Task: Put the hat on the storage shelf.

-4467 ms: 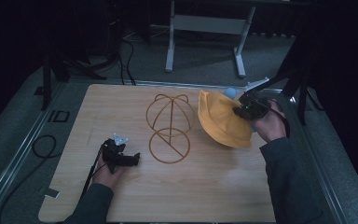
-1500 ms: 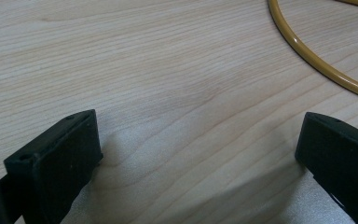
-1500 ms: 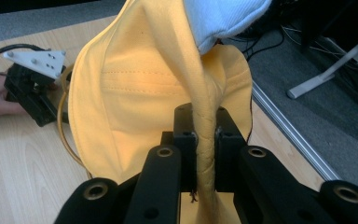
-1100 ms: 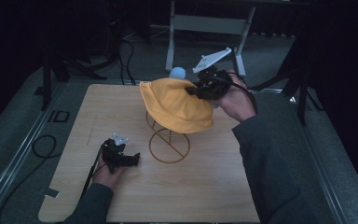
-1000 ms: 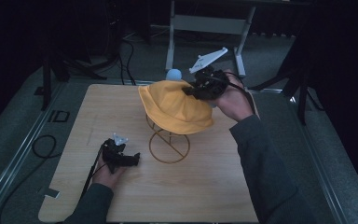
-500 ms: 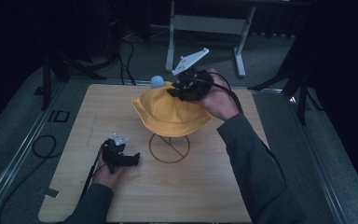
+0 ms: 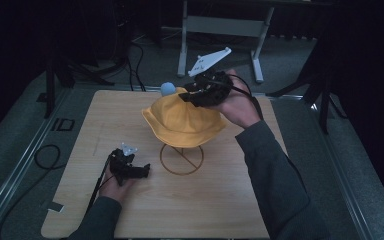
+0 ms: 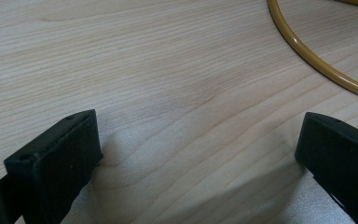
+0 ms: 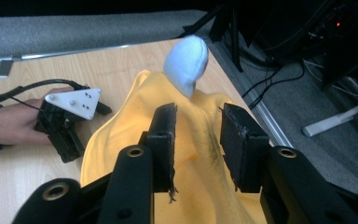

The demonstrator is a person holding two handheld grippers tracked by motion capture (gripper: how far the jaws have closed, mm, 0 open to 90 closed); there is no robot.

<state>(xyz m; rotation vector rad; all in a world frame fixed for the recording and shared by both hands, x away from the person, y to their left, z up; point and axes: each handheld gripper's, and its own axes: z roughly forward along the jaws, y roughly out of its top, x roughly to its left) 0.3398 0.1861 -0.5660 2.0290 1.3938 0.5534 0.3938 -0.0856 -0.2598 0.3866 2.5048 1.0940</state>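
Here, one yellow hat (image 7: 185, 120) sits on one wire stand (image 7: 181, 160); right gripper (image 9: 196, 122) just opening astride its crown, left gripper (image 8: 200, 154) gaping near-left.

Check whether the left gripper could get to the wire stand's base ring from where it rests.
Probably yes. The left gripper rests on the table with jaws open, and bare wood lies between it and the base ring; the yellow hat sits higher up.

One yellow hat (image 7: 184, 121) with one pale blue pompom (image 7: 167, 89) sits on one gold wire stand (image 7: 181, 159). Two tongs are here: the left tongs (image 7: 145, 170) and the right tongs (image 7: 186, 95). One wooden table (image 7: 190, 210) carries everything.
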